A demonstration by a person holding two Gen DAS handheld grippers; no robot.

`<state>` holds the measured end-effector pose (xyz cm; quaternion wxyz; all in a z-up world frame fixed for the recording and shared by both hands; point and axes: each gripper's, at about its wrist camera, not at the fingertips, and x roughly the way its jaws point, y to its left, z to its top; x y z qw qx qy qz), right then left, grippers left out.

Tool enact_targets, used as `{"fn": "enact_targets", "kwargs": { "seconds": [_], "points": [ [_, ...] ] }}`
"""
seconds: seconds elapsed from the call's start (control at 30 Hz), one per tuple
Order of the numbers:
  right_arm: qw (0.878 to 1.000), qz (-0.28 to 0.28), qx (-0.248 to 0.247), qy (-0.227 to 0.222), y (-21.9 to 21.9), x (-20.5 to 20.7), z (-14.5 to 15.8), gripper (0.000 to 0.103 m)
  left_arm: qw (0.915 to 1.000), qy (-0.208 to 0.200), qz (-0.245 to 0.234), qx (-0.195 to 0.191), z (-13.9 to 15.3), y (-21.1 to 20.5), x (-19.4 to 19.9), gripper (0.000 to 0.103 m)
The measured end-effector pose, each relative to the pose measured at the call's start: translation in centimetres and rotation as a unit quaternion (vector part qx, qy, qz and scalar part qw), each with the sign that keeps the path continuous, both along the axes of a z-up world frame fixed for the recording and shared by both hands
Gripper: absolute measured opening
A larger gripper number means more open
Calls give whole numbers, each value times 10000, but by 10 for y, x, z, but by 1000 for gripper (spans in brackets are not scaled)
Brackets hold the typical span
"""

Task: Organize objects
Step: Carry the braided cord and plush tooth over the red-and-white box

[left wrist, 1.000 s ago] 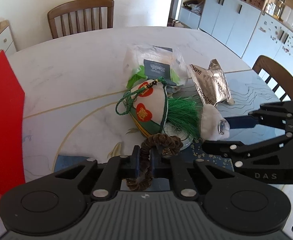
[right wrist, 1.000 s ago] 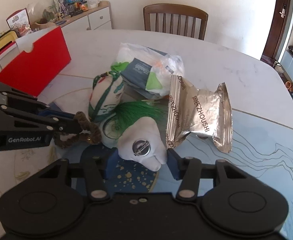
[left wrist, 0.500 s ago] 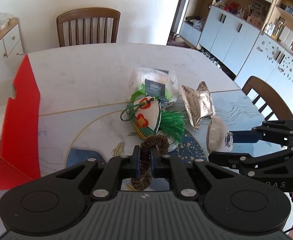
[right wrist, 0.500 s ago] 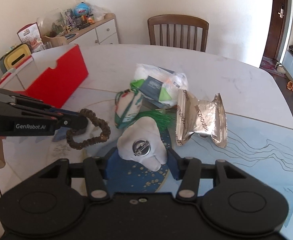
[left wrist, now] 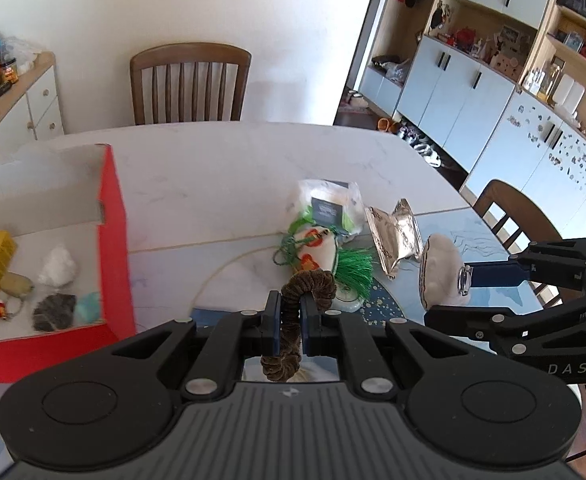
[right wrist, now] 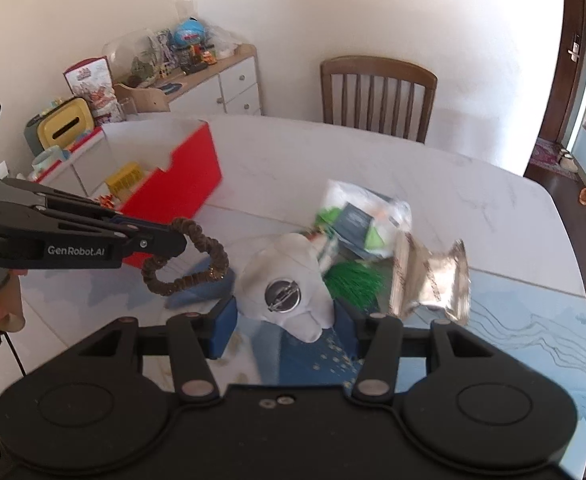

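My left gripper (left wrist: 290, 322) is shut on a brown scrunchie (left wrist: 307, 289), held above the table; it also shows in the right wrist view (right wrist: 197, 258). My right gripper (right wrist: 285, 320) is shut on a white plush badge (right wrist: 289, 284) with a metal pin back, also seen in the left wrist view (left wrist: 443, 272). A red box (left wrist: 113, 240) stands at the left with several small items inside; it also shows in the right wrist view (right wrist: 177, 176). On the table lie an embroidered pouch with green tassel (left wrist: 321, 252), a silver snack bag (left wrist: 395, 234) and a clear plastic bag (left wrist: 329, 204).
The white marble table (left wrist: 213, 168) has a blue patterned area (right wrist: 513, 312) at the near side. Wooden chairs (left wrist: 189, 84) stand at the far side and at the right (left wrist: 509, 208). A sideboard (right wrist: 213, 80) with clutter is behind the box.
Both grippers have risen well above the table with their objects, and the left one has swung toward the red box, whose inside now shows.
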<state>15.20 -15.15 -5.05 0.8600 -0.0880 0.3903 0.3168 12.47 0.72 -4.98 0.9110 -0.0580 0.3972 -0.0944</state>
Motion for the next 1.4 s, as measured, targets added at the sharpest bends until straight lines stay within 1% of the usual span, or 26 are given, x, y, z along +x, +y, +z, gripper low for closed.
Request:
{"fn": "enact_targets", "kwargs": {
  "seconds": [0.13,0.37,0.77,1.1,1.4],
  "points": [
    [10000,69,7,-58,20,-6,12,51,10000,-63,34,-32,13,20,-6,9],
    [9995,260,-24,-176,62,-13,25,51,9997,-202,89,46,31,60,-16,9],
    [9976,586,-7,-370,144,-19,36,51,9989,-294,336,130,42,137,-23,9],
    [9965,759,-55,-356,204,-16,31,51,9972,-246,635,308,42,200,-28,9],
    [9963,765,-238,-324,246,0,14,51,9953,-51,845,478,26,241,-16,9]
  ]
}}
